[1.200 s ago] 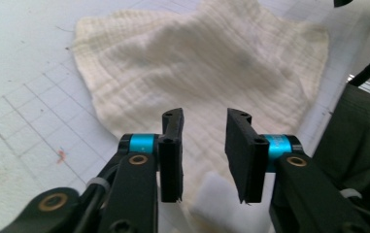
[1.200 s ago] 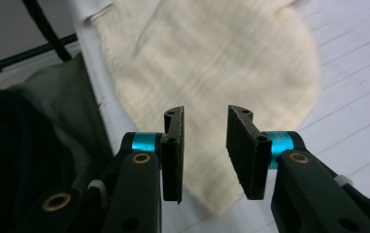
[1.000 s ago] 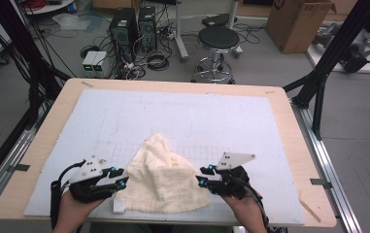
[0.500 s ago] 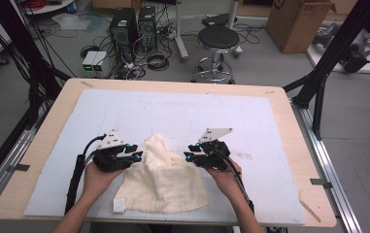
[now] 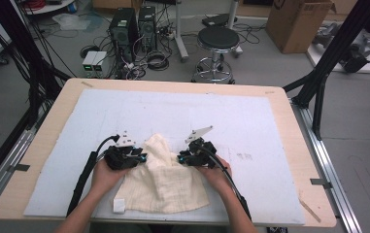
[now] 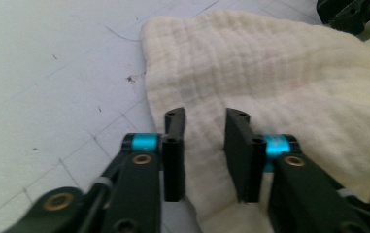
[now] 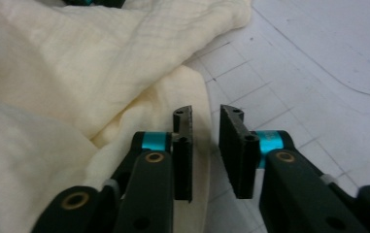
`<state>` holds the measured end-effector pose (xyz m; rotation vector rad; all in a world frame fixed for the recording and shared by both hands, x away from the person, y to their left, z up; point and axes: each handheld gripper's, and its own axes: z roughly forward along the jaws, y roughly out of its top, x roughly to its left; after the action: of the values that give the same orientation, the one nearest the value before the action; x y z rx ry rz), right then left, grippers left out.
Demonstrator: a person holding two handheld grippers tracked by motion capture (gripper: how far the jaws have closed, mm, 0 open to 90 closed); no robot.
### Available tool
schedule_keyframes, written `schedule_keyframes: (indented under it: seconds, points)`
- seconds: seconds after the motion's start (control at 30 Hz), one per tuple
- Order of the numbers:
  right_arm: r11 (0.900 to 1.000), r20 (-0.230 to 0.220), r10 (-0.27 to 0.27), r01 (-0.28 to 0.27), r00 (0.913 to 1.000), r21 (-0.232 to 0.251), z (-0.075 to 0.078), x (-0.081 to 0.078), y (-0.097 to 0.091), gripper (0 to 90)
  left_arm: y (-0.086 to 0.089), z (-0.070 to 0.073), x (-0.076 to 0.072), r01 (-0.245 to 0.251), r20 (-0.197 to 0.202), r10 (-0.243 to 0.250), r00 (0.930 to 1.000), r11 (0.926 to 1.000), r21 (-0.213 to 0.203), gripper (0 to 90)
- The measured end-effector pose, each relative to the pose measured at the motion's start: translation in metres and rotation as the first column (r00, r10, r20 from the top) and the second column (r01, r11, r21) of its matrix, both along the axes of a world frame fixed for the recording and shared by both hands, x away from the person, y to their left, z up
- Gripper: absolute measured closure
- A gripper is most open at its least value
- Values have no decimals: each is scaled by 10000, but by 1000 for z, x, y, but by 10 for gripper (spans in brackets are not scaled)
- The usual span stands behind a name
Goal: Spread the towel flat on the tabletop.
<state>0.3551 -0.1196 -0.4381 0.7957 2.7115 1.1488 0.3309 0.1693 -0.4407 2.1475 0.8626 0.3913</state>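
The left tool [image 5: 141,158] and right tool [image 5: 181,158] flanked the cloth [image 5: 165,182] on the desk [image 5: 270,116], both with jaws apart around its edges.

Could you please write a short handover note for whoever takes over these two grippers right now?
Left gripper: open, fingers straddling the left edge of the cream cloth.
Right gripper: open, at the cloth's right edge, nothing clamped.
The cloth lies bunched near the front of the white mat, its far end peaked between the grippers.
Done: both grippers set at the cloth.
Left: close on the edges; probably spread or fold it.
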Motion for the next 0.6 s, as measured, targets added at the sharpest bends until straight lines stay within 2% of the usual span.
schedule_keyframes:
  seconds: [0.1,0.17,0.23,0.3,0.33,0.37,0.43,0.5,0.6]
  points:
    - [9998,-11,177,-177,9998,-111,1,-1,2,877,0,0,-1,-3,-43,2,10000,10000,-66,856]
    - [9997,91,26,-24,10000,-223,3,-1,0,882,1,2,-3,16,8,-16,10000,10000,44,876]
    - [9995,69,-116,118,9999,-283,4,-2,-2,883,1,2,-3,7,33,-7,10000,10000,75,880]
    - [9984,105,-558,557,9984,75,12,-2,-16,885,4,3,-4,34,32,-35,10000,9998,175,883]
    - [9984,105,-558,557,9984,75,12,-2,-16,885,5,4,-5,13,59,-14,10000,9999,132,883]
    - [9966,253,-816,814,9963,110,19,-5,-25,885,7,6,-8,20,132,-23,9999,9999,167,883]
    - [9961,285,-880,878,9957,67,21,-6,-28,885,8,6,-9,0,148,-3,9999,9999,140,883]
    - [9941,538,-1078,1082,9927,-40,27,-11,-37,885,11,8,-12,18,222,-22,9998,9998,181,884]
    - [9906,811,-1340,1358,9877,-169,34,-17,-48,884,13,9,-16,-22,178,22,9998,10000,29,884]
